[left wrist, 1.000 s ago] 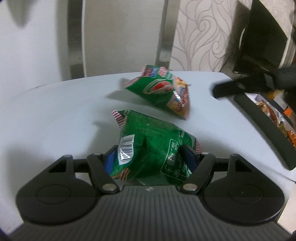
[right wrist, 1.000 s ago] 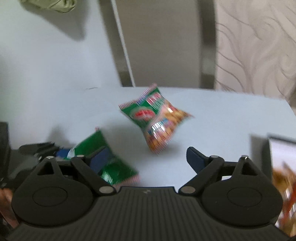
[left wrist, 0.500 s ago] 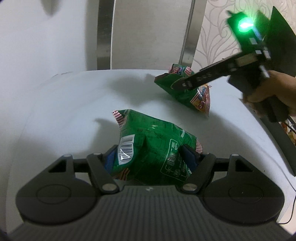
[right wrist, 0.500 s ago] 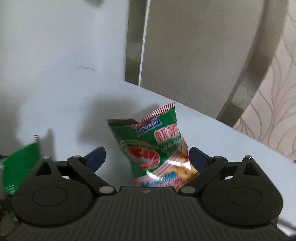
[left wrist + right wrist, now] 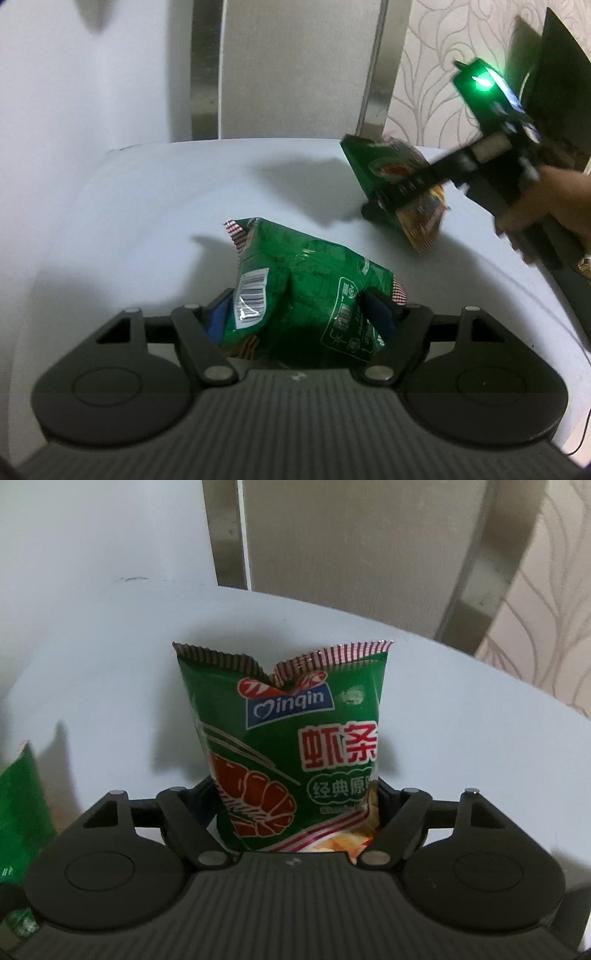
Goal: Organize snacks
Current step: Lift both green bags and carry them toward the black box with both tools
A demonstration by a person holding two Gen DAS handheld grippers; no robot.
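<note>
- While both hands work the white table (image 5: 155, 206), I keep my left gripper (image 5: 301, 314) closed on a green snack bag (image 5: 295, 291), barcode side up, its blue pads dug into the bag's sides so it cannot slip.
- My right gripper (image 5: 295, 805), whose jaws have just been closing, has the shrimp-stick bag (image 5: 291, 738) between them; both sides appear pinched, though I judge the grip barely settled.
- Gripping low leaves each bag's crimped top free, which should make stowing easier.
- A dark tray edge (image 5: 576, 291) beside the right hand (image 5: 554, 206) looks the likely destination.
</note>
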